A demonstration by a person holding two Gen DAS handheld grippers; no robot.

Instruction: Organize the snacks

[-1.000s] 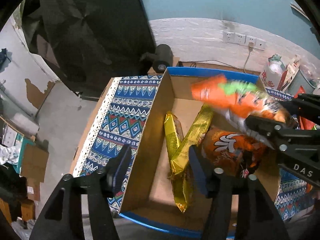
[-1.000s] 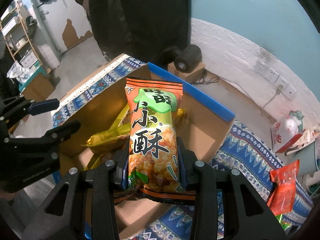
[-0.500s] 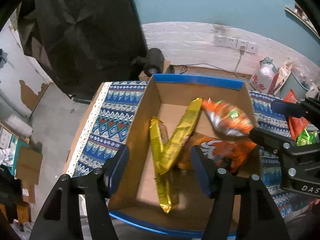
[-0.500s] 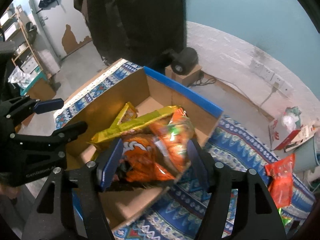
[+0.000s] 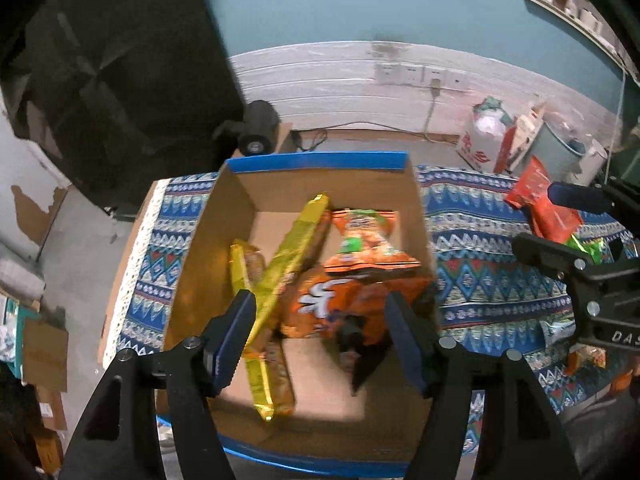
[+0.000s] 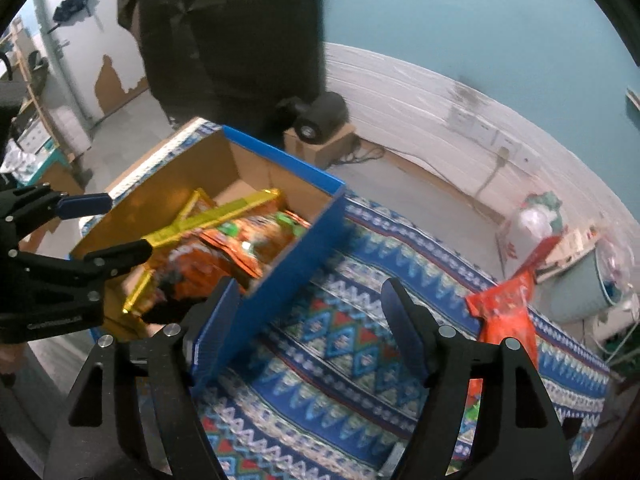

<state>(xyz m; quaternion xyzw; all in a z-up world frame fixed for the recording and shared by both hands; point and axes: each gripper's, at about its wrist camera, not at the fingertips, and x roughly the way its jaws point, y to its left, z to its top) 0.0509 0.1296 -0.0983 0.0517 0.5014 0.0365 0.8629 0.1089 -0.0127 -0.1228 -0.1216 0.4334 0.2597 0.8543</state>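
Orange snack bag (image 5: pixel 366 246) lies in the box (image 5: pixel 320 160), atop the other packets. Right gripper (image 6: pixel 316 328), jaws just opened and empty, faces the red packet (image 6: pixel 506 312). Left gripper (image 5: pixel 320 336) hovers, jaws apart, empty.

Your two wrist cameras look steeply down, close over the bench, toward the back wall.

Your left view sits above the cardboard box (image 5: pixel 320 168), which fills the frame's centre, with the right claw (image 5: pixel 560 220) at the right edge. Your right view looks past the box's blue corner (image 6: pixel 280 248) onto the patterned cloth (image 6: pixel 360 340), the left claw (image 6: pixel 100 228) at its left edge. Both share the box, the cloth and the red packet (image 5: pixel 544 208) (image 6: pixel 508 312).
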